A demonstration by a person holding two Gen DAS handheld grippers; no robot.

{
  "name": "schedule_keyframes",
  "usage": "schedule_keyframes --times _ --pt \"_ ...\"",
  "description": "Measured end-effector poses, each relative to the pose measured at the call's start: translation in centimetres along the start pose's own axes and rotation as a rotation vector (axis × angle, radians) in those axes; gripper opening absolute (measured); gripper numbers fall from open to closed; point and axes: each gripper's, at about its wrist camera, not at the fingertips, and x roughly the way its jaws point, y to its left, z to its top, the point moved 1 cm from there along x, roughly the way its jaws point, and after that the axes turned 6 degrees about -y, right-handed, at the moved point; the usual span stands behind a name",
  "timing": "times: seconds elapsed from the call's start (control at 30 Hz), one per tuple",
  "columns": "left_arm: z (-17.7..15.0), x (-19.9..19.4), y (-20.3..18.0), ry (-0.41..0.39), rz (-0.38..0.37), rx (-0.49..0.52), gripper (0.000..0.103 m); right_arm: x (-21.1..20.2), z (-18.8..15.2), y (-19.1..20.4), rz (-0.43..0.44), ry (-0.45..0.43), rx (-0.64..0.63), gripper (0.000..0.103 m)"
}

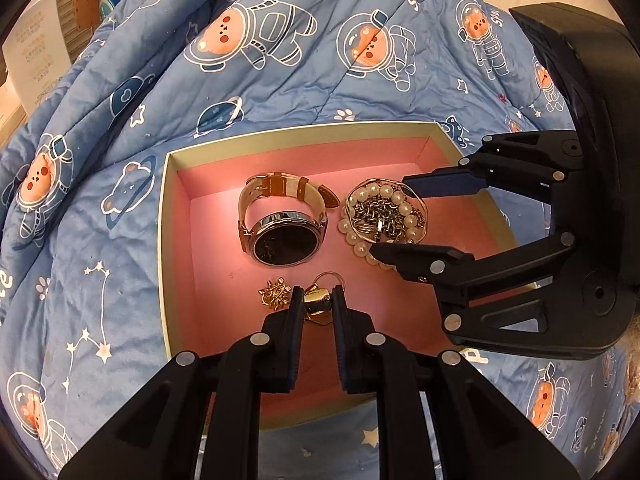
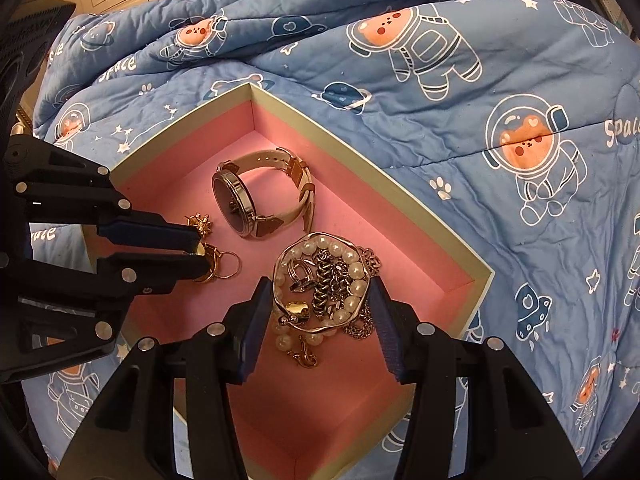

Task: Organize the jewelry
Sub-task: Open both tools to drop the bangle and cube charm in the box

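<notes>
Inside the pink-lined box [image 1: 176,216], which sits on a blue astronaut-print quilt [image 1: 280,80], all the jewelry in view is already gathered. In the left wrist view a wristwatch [image 1: 286,236] lies near the centre, a small clear dish [image 1: 384,216] heaped with a pearl bracelet and a silver chain sits at its three o'clock, a gold brooch [image 1: 274,294] lies at its six o'clock, and a gold charm with a ring [image 1: 318,300] lies just beside the brooch.

The left gripper [image 1: 317,298] is pinched tight on the gold charm. The right gripper [image 2: 318,296] stands about half open with a finger on each side of the dish; whether the pads press on its rim cannot be told.

As a judgement, the sorting looks well along: nothing lies loose on the quilt in either view, and what seems left is setting down the charm and settling the dish in place.

The watch lies partly on its side, dark dial tipped toward six o'clock in the left view, its buckled cream strap looping away to twelve o'clock. Its long axis runs roughly from seven to one o'clock.
</notes>
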Motion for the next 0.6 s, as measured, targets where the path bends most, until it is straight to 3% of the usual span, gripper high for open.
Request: schedule_keyframes --times 0.23,0.3,0.5,0.6 --pt "0.0 -0.5 0.0 -0.028 0.003 0.003 0.014 0.2 -0.4 0.2 -0.007 -0.004 -0.008 0.052" --pt "0.0 -0.9 0.0 -0.043 0.001 0.005 0.015 0.2 -0.5 0.3 -0.011 -0.009 -0.014 0.058" --pt "0.2 -2.8 0.5 -0.106 -0.003 -0.033 0.031 -0.7 -0.3 0.1 -0.018 -0.043 -0.016 0.063" --pt "0.3 -4.5 0.7 -0.165 -0.012 -0.055 0.046 -1.5 -0.4 -0.1 -0.016 -0.064 -0.013 0.063"
